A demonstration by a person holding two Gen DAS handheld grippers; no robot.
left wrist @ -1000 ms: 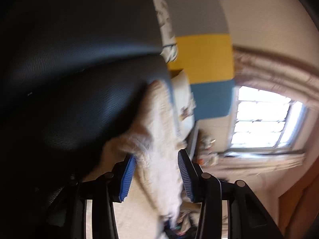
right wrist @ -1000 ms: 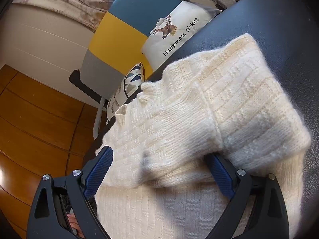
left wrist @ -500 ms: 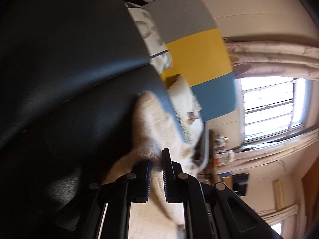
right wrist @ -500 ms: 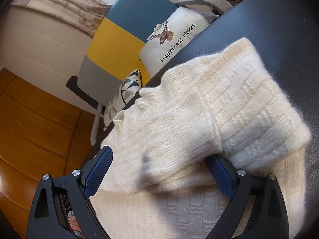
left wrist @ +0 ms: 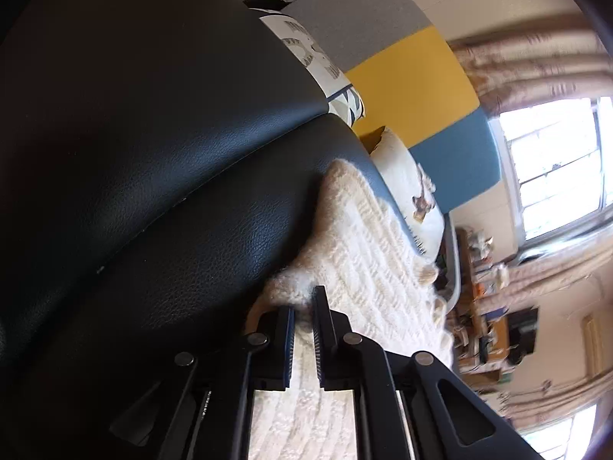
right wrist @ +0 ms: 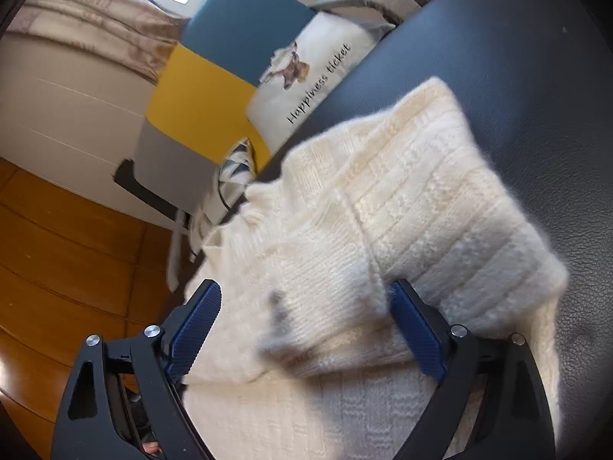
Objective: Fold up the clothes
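The left gripper (left wrist: 302, 316) has just snapped together on a fluffy edge of the cream sweater (right wrist: 402, 207), which lies on the black leather seat (left wrist: 161, 176), so a fold can start. The right gripper (right wrist: 304, 327) straddles the folded sleeve, jaws apart and narrowing. A blurred grey smudge on the knit stays unreadable.

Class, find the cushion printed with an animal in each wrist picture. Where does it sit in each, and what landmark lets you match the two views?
Left wrist view: the animal cushion sits right of centre, between the black seat's edge and the blue chair panel.
Right wrist view: the animal cushion sits top centre, its lettering showing, beyond the cream sweater.
Shared landmark: the grey, yellow and blue chair back.
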